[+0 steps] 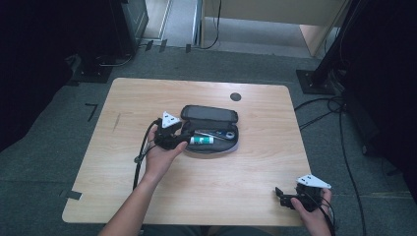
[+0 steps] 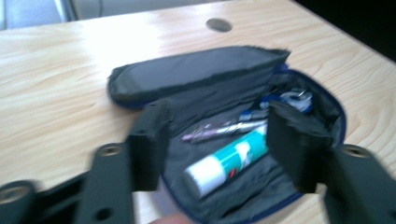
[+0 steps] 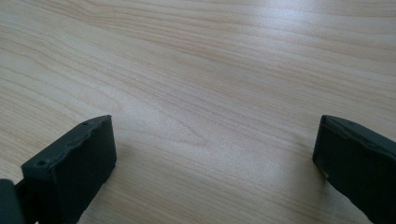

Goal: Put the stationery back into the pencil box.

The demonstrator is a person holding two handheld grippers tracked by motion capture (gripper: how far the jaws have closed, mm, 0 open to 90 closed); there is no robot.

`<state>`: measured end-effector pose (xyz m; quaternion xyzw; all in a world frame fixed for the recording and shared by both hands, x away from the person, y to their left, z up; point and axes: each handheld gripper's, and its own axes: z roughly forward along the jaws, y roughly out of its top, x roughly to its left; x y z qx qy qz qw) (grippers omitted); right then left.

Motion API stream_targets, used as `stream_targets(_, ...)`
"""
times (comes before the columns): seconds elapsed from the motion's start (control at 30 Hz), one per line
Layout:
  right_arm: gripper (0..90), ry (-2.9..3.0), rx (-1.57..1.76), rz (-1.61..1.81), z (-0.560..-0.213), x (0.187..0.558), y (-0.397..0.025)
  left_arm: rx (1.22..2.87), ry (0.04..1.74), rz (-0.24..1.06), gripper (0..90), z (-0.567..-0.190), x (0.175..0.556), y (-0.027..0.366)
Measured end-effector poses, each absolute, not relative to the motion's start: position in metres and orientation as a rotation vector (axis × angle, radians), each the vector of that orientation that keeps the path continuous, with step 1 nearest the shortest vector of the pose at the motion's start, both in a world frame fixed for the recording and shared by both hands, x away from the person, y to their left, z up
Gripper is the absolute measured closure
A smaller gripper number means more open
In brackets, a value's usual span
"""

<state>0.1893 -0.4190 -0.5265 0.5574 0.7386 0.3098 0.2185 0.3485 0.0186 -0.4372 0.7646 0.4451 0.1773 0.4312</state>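
Glue stick (image 2: 228, 161) in open pouch (image 2: 201, 79), hand-held gripper (image 2: 215, 140) astride

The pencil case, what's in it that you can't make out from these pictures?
- Pencil case: in the left gripper view the left gripper jaws cover both ends of its open compartment.
- Glue stick: label blurred, unreadable; too small in the high view.
- Pens: motion blur; number unclear.
- Blue and silver items at the far end: blurred, partly behind one jaw.

- Your left gripper (image 2: 215, 140) sits spread at the pencil case (image 1: 211, 129), glue stick (image 2: 226, 161) between its jaws; flap blocks 12 o'clock.
- Your right gripper (image 3: 212, 158): bare table (image 1: 221, 182) ahead, 6 o'clock edge.
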Motion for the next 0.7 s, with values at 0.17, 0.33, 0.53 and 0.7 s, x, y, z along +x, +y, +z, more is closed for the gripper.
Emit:
stream_targets(0.17,0.0,2.043,1.545,0.858,-0.527,0.189,-0.419,1.919,1.134,0.461,11.1,-0.435,0.340,0.032)
stream_targets(0.33,0.0,2.043,1.545,0.858,-0.527,0.189,-0.419,1.891,1.137,0.462,0.0,-0.433,0.332,0.054)
stream_targets(0.53,0.0,2.038,1.550,0.858,-0.527,0.189,-0.419,1.860,1.202,0.478,0.0,-0.438,0.320,0.085)
stream_targets(0.7,0.0,2.037,1.551,0.857,-0.527,0.189,-0.419,1.853,1.260,0.478,0.0,-0.449,0.308,0.114)
